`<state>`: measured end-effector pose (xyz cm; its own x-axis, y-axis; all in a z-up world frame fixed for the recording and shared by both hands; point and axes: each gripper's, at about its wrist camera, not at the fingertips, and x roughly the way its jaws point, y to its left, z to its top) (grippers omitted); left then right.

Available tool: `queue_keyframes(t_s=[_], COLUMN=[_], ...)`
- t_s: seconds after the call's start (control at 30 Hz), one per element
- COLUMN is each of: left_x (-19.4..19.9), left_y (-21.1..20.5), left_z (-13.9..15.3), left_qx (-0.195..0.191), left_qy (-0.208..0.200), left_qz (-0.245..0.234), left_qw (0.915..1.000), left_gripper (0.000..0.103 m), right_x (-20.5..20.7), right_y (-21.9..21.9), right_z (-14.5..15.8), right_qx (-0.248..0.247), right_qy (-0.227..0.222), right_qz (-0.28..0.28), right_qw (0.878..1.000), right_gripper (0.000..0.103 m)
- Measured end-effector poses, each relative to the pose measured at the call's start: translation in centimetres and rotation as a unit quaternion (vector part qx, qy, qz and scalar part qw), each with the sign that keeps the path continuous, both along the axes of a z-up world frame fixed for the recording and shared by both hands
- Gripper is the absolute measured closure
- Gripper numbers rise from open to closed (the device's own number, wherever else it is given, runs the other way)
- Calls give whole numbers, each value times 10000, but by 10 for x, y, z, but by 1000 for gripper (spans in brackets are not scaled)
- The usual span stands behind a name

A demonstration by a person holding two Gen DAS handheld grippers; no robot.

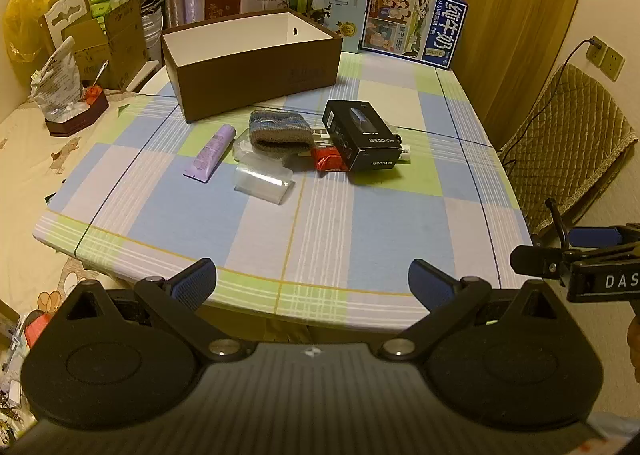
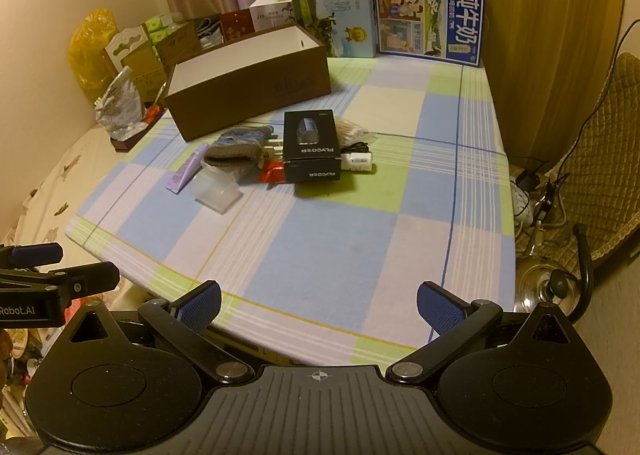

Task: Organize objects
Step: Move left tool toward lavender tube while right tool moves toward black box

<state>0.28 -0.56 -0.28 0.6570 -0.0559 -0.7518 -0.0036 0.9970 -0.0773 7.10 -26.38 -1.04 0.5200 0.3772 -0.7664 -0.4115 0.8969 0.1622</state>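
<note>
Both grippers hang wide open and empty at the bottom of their frames: left gripper (image 1: 312, 287), right gripper (image 2: 319, 301). The brown box (image 1: 256, 71) sits upper middle, the small things (image 1: 296, 147) below it. Only the right view shows a kettle (image 2: 552, 287).

Beside the matt cardboard box (image 1: 256, 67): a woolly knit cloth (image 1: 278, 131), a clear glossy plastic case (image 1: 262, 177), a smooth lilac tube (image 1: 210, 153).
</note>
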Motion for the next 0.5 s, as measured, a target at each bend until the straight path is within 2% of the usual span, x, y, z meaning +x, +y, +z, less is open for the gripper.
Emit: queue_keyframes(t_s=[0.5], left_x=[1], left_y=[-1], left_z=[-1], left_qx=[8], left_qy=[16], left_qz=[-33], left_qw=[10000], left_gripper=[2], right_x=[3], right_y=[0], right_z=[-1], right_qx=[6], right_qy=[5], right_qz=[24], right_qw=[10000], right_gripper=[2])
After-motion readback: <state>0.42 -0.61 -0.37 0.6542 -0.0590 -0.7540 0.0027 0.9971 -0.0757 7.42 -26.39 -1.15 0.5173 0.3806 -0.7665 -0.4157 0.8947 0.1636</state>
